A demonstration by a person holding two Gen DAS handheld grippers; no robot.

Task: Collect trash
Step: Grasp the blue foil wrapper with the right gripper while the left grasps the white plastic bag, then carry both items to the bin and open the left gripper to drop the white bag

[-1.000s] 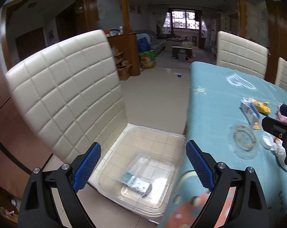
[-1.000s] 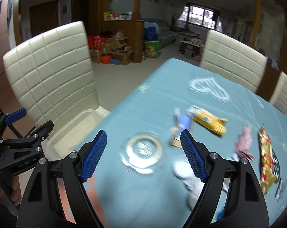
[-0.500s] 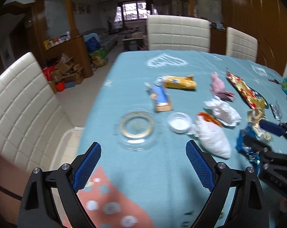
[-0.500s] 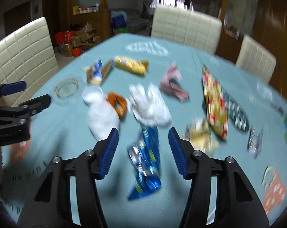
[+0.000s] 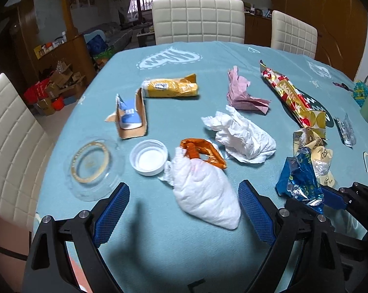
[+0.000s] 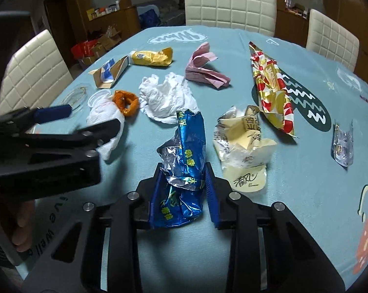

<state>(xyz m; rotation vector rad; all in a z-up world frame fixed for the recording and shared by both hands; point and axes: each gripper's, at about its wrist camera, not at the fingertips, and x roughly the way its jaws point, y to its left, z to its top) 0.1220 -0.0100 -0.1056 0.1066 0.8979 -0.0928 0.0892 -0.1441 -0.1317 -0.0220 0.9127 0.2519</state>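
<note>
Trash is scattered over the teal tablecloth [image 5: 184,249]. My right gripper [image 6: 183,168] is low over the table and its jaws are closing. A crumpled blue foil wrapper [image 6: 186,146] lies between the pads and touches both. The same wrapper [image 5: 301,178] shows at the right of the left wrist view. My left gripper [image 5: 182,188] is open, with its fingers on either side of a white tissue bundle [image 5: 205,195] and not touching it. An orange wrapper [image 5: 203,150] lies against the bundle's far end.
Also on the cloth are white crumpled paper [image 5: 244,136], pink paper [image 5: 242,92], a yellow packet [image 5: 171,88], a torn carton [image 5: 131,117], a white lid [image 5: 149,157], a clear dish [image 5: 91,168], a red-gold wrapper [image 5: 291,97] and a cream wrapper [image 6: 244,151]. White chairs [image 5: 198,19] stand around the table.
Both views swung from the chair and clear bin at the left onto the table. The right gripper came down over the blue wrapper and its jaws narrowed around it.
</note>
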